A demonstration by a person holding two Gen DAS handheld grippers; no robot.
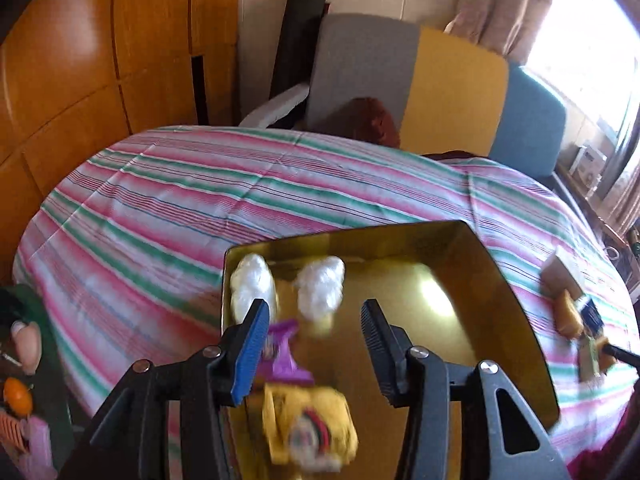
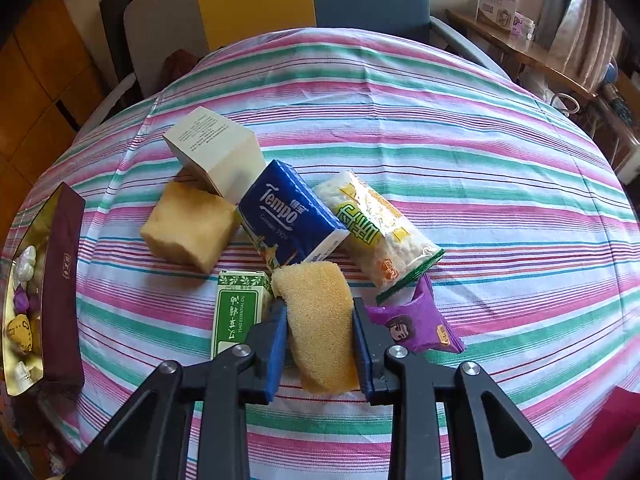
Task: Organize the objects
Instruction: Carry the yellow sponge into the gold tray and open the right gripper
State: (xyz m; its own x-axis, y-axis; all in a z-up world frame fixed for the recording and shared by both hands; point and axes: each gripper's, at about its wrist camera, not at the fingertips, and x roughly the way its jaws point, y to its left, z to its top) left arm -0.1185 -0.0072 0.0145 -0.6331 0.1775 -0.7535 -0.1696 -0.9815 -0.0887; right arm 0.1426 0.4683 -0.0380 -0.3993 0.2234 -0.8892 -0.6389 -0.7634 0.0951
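My left gripper (image 1: 315, 308) stands open over a gold-lined box (image 1: 500, 304). In the box lie two white wrapped pieces (image 1: 254, 284), a purple packet (image 1: 282, 356) by the blue left pad, and a blurred yellow packet (image 1: 312, 424) below the jaws, free of both pads. My right gripper (image 2: 319, 336) is shut on a yellow sponge slice (image 2: 320, 320) just above the cloth. Around it are a green carton (image 2: 236, 312), a purple snack packet (image 2: 416, 320), a blue Tempo tissue pack (image 2: 288, 216), a clear snack bag (image 2: 380, 232), a tan sponge block (image 2: 188, 224) and a white carton (image 2: 216, 152).
The striped tablecloth (image 2: 440, 120) covers a round table. The box's maroon wall (image 2: 64, 280) stands at the table's left edge. Grey, yellow and blue chair backs (image 1: 452, 92) line the far side. A wooden wardrobe (image 1: 80, 60) is on the left, a cluttered shelf (image 2: 520, 40) on the right.
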